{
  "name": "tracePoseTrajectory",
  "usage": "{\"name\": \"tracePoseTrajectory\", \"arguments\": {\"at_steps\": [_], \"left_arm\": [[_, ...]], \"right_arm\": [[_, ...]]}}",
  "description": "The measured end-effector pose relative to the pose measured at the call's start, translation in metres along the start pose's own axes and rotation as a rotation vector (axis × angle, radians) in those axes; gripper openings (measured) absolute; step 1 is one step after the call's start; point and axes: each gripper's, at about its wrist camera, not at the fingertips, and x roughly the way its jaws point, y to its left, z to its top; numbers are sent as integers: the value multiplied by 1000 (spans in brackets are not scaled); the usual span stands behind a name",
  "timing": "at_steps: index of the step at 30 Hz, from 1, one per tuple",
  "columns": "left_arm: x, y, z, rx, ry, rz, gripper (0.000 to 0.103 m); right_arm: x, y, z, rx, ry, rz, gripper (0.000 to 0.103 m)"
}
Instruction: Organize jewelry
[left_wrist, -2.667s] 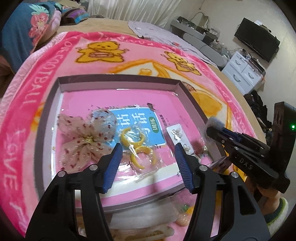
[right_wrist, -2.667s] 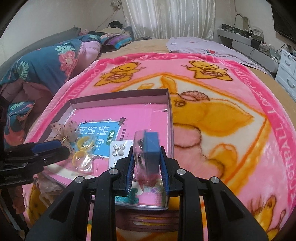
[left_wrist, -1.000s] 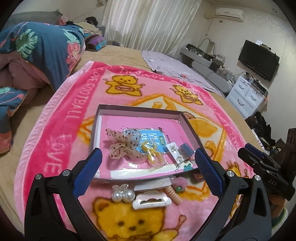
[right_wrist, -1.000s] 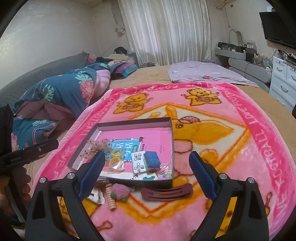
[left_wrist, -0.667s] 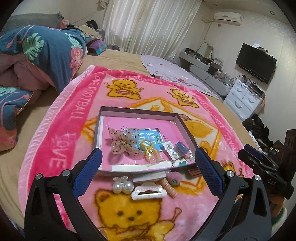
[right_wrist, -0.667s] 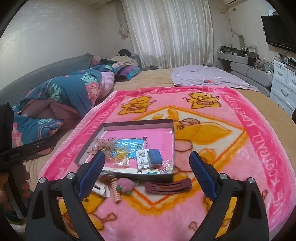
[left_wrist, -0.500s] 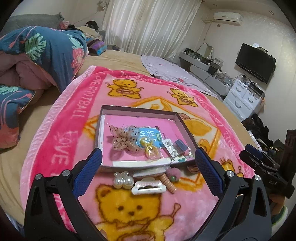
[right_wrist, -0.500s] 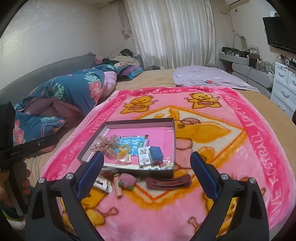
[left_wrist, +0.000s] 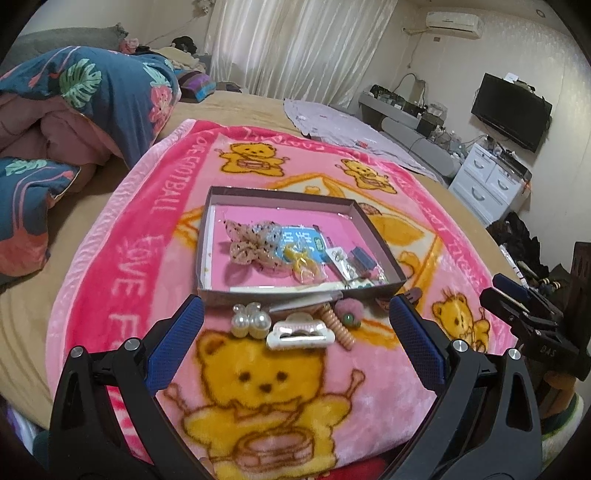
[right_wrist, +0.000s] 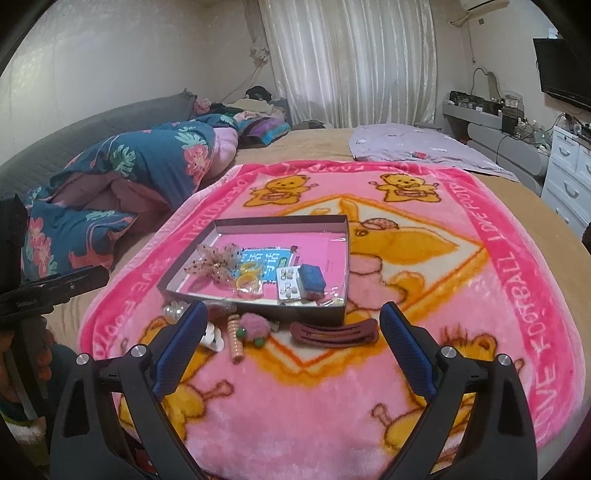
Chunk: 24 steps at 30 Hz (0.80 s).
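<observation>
Pink bear blanket (right_wrist: 369, 387) on bed, tray (right_wrist: 341, 236) part-filled, both hand-held grippers (left_wrist: 295, 339) (right_wrist: 291, 338) wide and empty; next, probably pick brown hair clip (right_wrist: 334, 332).

We count one box (right_wrist: 338, 295) on the blanket (right_wrist: 461, 295). Inside the box: one lace bow (right_wrist: 218, 264), two yellow rings (right_wrist: 247, 278), one earring card (right_wrist: 288, 284), one blue case (right_wrist: 312, 277). Just in front of the box: one pearl clip (left_wrist: 249, 321), one white claw clip (left_wrist: 299, 334), one coil tie (right_wrist: 235, 338), one pompom (right_wrist: 255, 326), one maroon clip (right_wrist: 334, 334).
</observation>
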Motion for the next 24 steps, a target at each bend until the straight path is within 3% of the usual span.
{"name": "tracePoseTrajectory", "arguments": {"at_steps": [10, 24], "left_arm": [[7, -3, -19, 25, 57, 13, 94], [37, 6, -53, 29, 183, 40, 94]], "right_arm": [[-2, -4, -14, -14, 31, -9, 94], [26, -12, -48, -23, 145, -33, 94]]}}
